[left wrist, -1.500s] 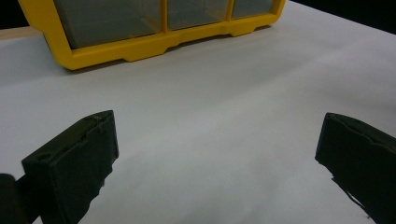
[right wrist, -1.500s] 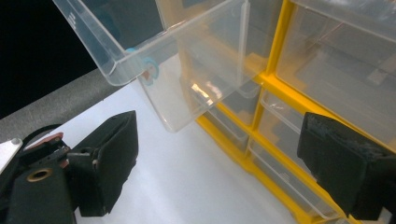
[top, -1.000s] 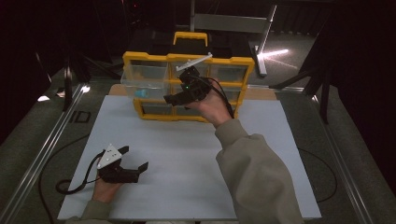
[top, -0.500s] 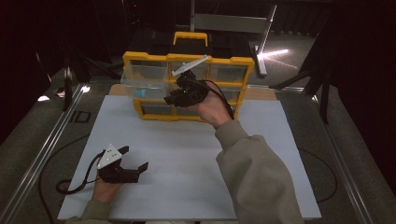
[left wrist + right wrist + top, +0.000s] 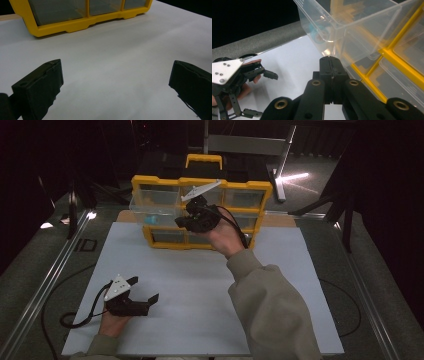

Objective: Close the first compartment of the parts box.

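Centre top of the high view: our right tongs (image 5: 181, 221), jaws pressed together with nothing between, sit at the pulled-out clear drawer (image 5: 157, 210) of the yellow organizer (image 5: 260, 187), probably nudging it; left tongs (image 5: 146, 290) rest wide open on the bench (image 5: 200, 285), lower left, spare

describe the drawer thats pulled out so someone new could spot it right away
Find the yellow organizer at the far edge of the white table. On its left side, one clear plastic drawer juts forward past the frame. Unlike its pushed-in neighbours, it holds a small teal object.
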